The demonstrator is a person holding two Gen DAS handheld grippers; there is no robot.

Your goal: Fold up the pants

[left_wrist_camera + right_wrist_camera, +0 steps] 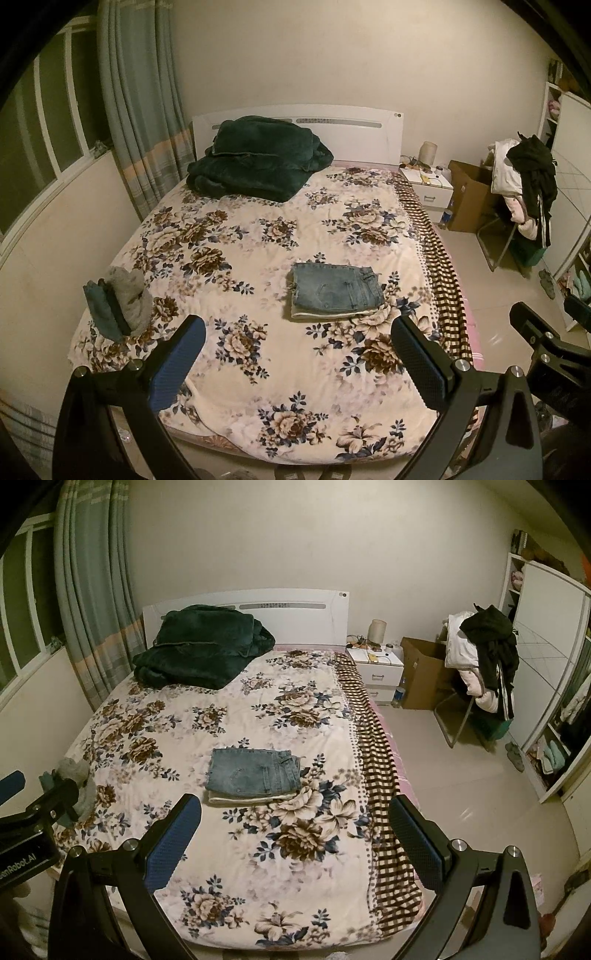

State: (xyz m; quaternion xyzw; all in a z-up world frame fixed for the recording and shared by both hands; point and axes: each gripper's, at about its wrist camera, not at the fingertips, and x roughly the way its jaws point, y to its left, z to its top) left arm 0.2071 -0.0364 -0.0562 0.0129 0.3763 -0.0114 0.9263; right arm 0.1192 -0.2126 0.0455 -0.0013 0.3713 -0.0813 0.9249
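Folded blue jeans (pixel 336 288) lie on top of a folded light garment (pixel 325 314) near the middle of the floral bedspread (pixel 258 240); they also show in the right wrist view (pixel 255 773). My left gripper (pixel 299 354) is open and empty, held above the foot of the bed, well short of the jeans. My right gripper (pixel 295 830) is open and empty, also above the foot of the bed. Each gripper shows at the edge of the other's view.
A dark green blanket (pixel 255 158) is heaped by the headboard. A small pile of grey and teal clothes (pixel 118 302) sits at the bed's left edge. A nightstand (pixel 430 188), cardboard box (pixel 469 195) and clothes-laden chair (pixel 524 192) stand to the right.
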